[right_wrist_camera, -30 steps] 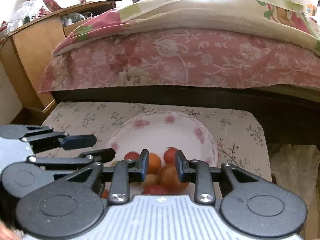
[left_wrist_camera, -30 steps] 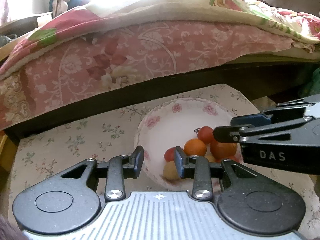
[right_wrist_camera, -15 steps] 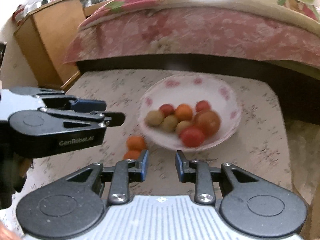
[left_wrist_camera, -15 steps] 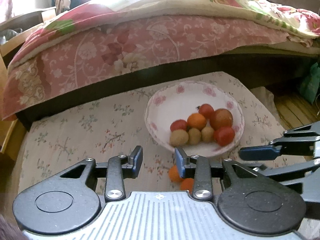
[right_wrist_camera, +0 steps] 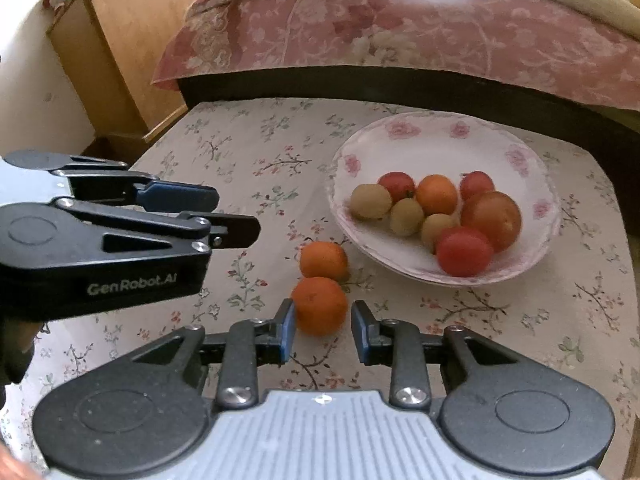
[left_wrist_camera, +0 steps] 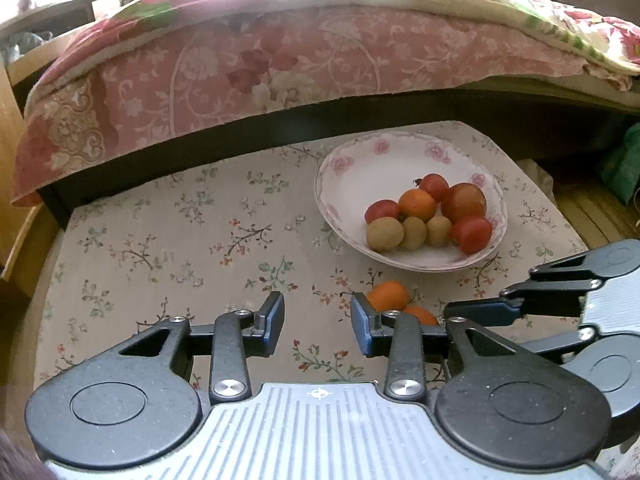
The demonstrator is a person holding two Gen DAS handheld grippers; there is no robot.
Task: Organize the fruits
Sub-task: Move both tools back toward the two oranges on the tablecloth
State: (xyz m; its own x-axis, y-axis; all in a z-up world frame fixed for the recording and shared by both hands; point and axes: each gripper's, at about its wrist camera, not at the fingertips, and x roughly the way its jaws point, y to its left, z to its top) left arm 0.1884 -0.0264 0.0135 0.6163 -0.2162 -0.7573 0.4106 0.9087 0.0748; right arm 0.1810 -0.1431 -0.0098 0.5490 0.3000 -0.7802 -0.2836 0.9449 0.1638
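Note:
A white floral plate (left_wrist_camera: 348, 160) (right_wrist_camera: 532, 184) holds several fruits: red tomatoes, an orange (right_wrist_camera: 436, 194) and small tan fruits (right_wrist_camera: 371, 201). Two oranges lie on the flowered tablecloth in front of the plate, the near orange (right_wrist_camera: 319, 306) (left_wrist_camera: 420, 315) and the far orange (right_wrist_camera: 323, 261) (left_wrist_camera: 388, 295). My right gripper (right_wrist_camera: 323, 330) is open, with the near orange just ahead between its fingertips, not clamped. My left gripper (left_wrist_camera: 317, 322) is open over bare cloth, left of the two oranges, with nothing between its fingers.
A bed with a pink floral quilt (left_wrist_camera: 248, 68) runs along the table's far edge. A wooden cabinet (right_wrist_camera: 120, 40) stands at the far left. The tablecloth (left_wrist_camera: 160, 240) left of the plate is bare. Each gripper shows in the other's view.
Both grippers have pulled back and lifted away from the plate. Two oranges on the cloth have come into view, and the right gripper now frames the near one.

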